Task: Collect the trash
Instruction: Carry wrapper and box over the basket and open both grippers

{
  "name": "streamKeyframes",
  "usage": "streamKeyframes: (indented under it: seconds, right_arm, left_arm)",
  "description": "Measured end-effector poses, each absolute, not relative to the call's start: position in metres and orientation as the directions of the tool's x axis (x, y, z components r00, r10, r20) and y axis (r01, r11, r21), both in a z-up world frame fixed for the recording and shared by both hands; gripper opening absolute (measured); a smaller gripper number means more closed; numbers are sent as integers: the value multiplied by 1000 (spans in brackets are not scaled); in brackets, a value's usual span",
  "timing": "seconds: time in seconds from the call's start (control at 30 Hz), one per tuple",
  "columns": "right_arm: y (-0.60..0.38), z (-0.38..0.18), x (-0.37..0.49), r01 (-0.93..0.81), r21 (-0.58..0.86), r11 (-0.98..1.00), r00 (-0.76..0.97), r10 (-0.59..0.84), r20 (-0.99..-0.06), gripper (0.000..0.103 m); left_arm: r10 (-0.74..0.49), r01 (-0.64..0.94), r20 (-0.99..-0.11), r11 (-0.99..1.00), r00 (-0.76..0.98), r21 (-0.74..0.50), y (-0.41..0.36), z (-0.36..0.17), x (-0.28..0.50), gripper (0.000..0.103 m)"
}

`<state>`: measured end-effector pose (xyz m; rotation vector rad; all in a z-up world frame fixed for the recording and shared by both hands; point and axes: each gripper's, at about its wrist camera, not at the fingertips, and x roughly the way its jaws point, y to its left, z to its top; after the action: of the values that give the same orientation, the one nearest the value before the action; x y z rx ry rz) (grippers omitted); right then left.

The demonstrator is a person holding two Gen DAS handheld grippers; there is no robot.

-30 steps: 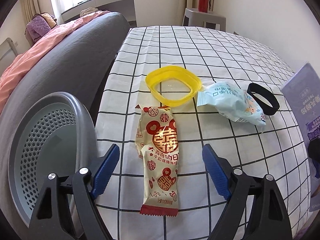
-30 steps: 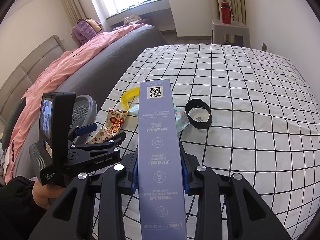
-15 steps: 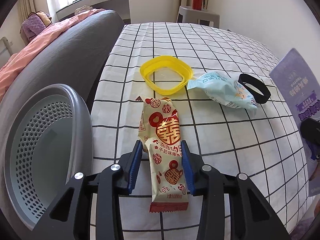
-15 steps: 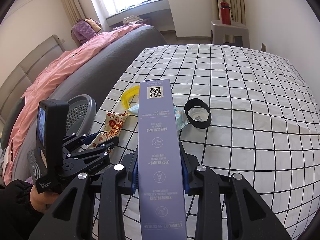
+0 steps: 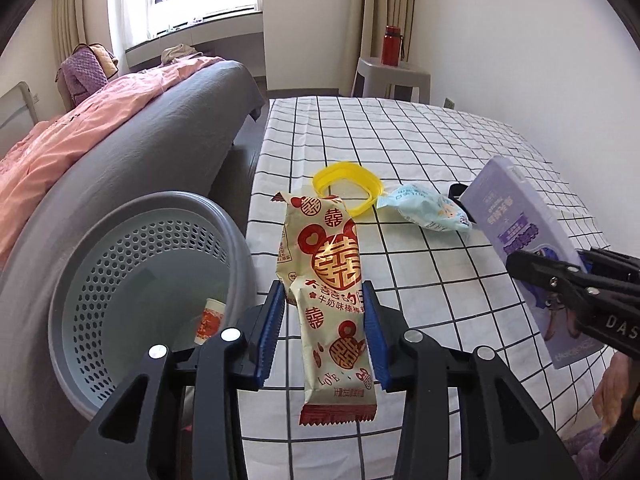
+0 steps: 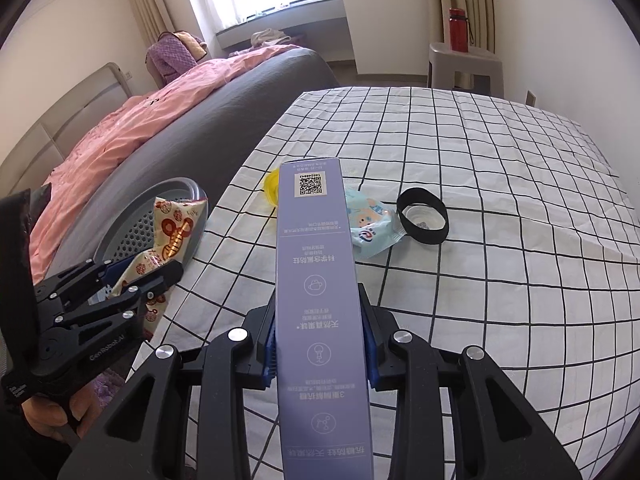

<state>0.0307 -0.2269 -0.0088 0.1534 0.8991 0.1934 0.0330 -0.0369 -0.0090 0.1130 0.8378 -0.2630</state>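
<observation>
Holding snack wrapper and purple box aloft.

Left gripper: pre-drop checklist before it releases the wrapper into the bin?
1. left gripper shut on red-and-cream wrapper: ok.
2. Wrapper off the checked tablecloth: ok.
3. Wrapper over grey bin: not ok, it hangs at the rim edge.
4. Bin has room: ok, only a small cup shows inside.
5. right gripper and its purple box clear of the bin: ok.
</observation>
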Motion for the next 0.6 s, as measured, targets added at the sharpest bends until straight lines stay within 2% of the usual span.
streamKeyframes:
  seconds: [0.33,0.6]
  right_arm:
    - [-170,8,40,-180,195,964,612,265,-745,32]
    - [-122,24,69,-255,204,945,618,321,-717,32]
  left_arm:
    - [-183,226,-713,973,677,-35,18,14,25,38]
    - [-104,143,-693,990,713,-1,72,28,36,38]
